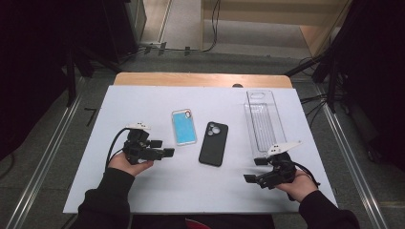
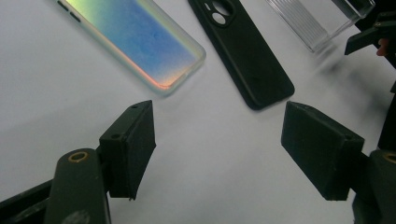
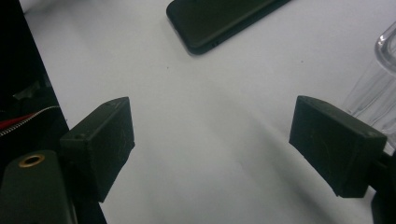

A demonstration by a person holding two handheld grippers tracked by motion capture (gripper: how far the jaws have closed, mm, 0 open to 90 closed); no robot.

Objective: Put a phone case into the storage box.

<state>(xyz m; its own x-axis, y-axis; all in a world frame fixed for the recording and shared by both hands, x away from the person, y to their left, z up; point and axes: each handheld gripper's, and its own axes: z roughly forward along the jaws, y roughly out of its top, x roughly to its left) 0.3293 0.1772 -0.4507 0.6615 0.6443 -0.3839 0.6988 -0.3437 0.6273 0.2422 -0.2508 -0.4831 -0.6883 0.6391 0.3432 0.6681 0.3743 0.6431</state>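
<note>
A clear phone case with a blue iridescent back lies flat on the white table, left of centre. Beside it on the right lies a black phone case, back up with its camera cut-out at the far end. My left gripper hovers open just left of the blue case, with bare table between its pads. My right gripper stands open near the front right, a little right of the black case, holding nothing.
A long clear plastic tray lies at the back right, reaching toward the right gripper. A wooden table edge runs behind the white surface. Dark stands and cables flank both sides.
</note>
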